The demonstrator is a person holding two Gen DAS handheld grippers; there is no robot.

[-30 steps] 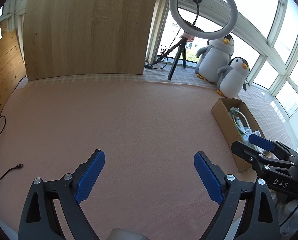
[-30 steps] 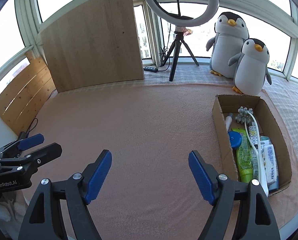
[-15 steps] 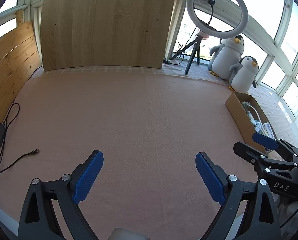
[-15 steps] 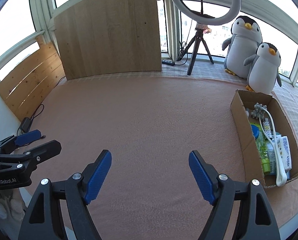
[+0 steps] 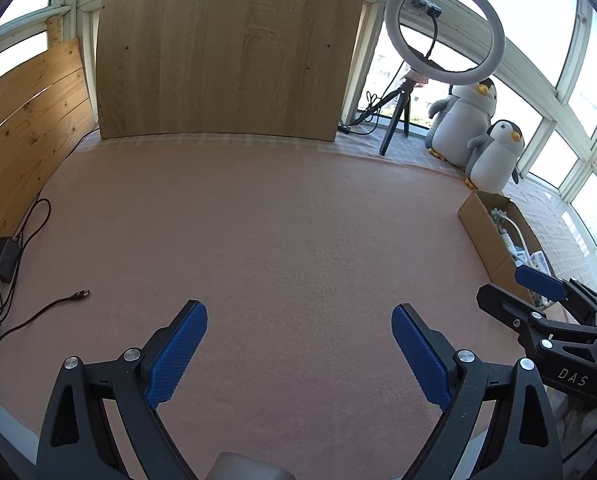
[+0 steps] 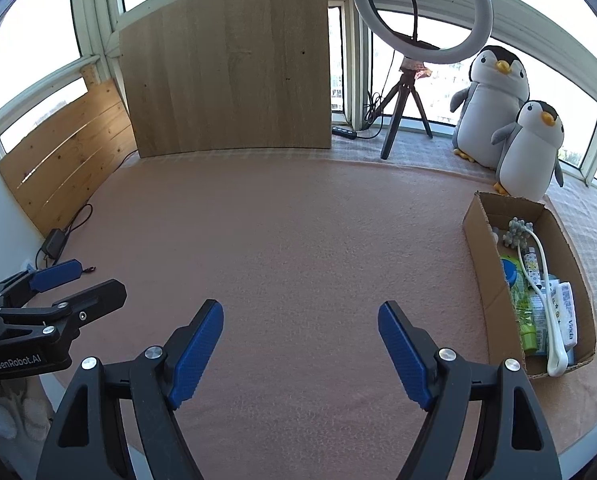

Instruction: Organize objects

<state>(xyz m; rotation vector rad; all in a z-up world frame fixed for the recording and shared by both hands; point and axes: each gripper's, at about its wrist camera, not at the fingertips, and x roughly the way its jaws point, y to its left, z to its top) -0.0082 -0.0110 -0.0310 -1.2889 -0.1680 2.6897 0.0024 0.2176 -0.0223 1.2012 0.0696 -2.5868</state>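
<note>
- Over the last second both of my views have pulled back and risen: more of the pink felt-covered tabletop shows now, and the open brown cardboard box sits farther off to my right than it did.
- My left gripper stands wide open with nothing between its blue ribbed pads; my right gripper is equally wide and equally empty.
- The box holds everything I can find to organise: a white long-handled brush, a green tube, a blue-capped item and a white printed pack, all lying inside it.
- The mat between the grippers is bare, so I judge the sorting done and this retreat the end of the task.
- From the left view my right gripper covers the box's near end, so its contents are mostly hidden there.
- The small items at the box's far end are too jumbled to name.
- A black cable trails off the left edge, its far end cut off.
</note>
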